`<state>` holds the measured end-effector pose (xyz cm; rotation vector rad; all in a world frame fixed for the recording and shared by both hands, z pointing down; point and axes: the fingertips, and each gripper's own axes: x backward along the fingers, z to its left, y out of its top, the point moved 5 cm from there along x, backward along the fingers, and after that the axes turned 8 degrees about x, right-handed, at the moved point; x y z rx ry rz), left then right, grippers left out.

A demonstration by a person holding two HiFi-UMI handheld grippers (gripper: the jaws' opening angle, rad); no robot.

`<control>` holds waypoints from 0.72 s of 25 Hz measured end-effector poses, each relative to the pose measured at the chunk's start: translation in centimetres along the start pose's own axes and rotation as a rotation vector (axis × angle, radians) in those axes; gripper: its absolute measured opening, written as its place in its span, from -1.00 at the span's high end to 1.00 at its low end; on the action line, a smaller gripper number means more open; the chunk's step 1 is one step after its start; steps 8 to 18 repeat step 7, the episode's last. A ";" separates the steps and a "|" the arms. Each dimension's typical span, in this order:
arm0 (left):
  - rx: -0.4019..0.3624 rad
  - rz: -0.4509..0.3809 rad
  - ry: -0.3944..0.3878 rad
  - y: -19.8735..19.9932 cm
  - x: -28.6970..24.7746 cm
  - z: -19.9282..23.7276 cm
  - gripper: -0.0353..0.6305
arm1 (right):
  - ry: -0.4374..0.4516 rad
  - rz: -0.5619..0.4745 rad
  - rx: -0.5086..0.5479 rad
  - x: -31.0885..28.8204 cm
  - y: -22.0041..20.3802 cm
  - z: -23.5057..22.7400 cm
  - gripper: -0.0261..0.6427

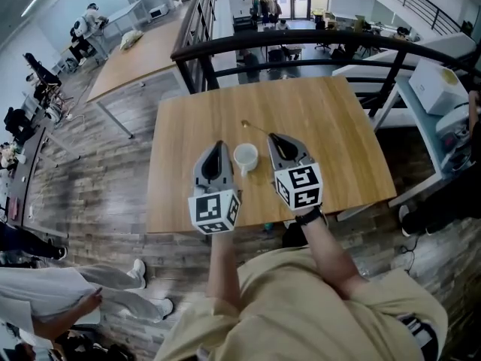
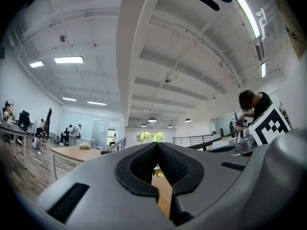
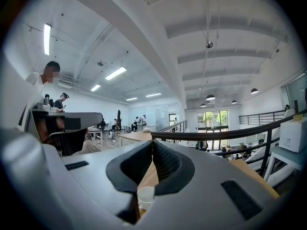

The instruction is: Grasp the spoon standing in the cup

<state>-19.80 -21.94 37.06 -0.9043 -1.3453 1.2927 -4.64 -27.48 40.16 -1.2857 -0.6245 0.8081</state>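
- Wooden tabletop (image 1: 338,126) is sitting up against a dark curved railing (image 1: 301,40), with a big open office spreading out beyond it.
- A person is standing at the near edge, holding a pair of tongs in each hand, both pointing away across the wood.
- Right in the middle, a white cup (image 1: 246,156) is standing upright between the two tools, just beside each of them.
- And the spoon (image 1: 254,128) is lying flat on the tabletop just beyond the cup, apart from it, with its gold bowl pointing left and its thin handle running back toward the right tool's tip.
- Whether that handle is touching the tip, I cannot tell from where I am standing.
- Left tongs (image 1: 219,147) are hovering left of the cup, pads pressing together at the tip with nothing between them.
- Right tongs (image 1: 272,138) are sitting right of the cup, pads likewise meeting at the tip, nothing showing between them.
- From the right gripper view, the cup's rim is peeking up low through the gap behind the closed tips.
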 end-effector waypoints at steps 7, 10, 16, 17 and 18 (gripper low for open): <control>0.013 0.009 0.015 -0.8 -2.2 0.9 0.86 | 0.009 0.010 -0.003 -2.2 -0.6 -1.2 0.87; 0.013 0.009 0.015 -0.8 -2.2 0.9 0.86 | 0.009 0.010 -0.003 -2.2 -0.6 -1.2 0.87; 0.013 0.009 0.015 -0.8 -2.2 0.9 0.86 | 0.009 0.010 -0.003 -2.2 -0.6 -1.2 0.87; 0.013 0.009 0.015 -0.8 -2.2 0.9 0.86 | 0.009 0.010 -0.003 -2.2 -0.6 -1.2 0.87; 0.013 0.009 0.015 -0.8 -2.2 0.9 0.86 | 0.009 0.010 -0.003 -2.2 -0.6 -1.2 0.87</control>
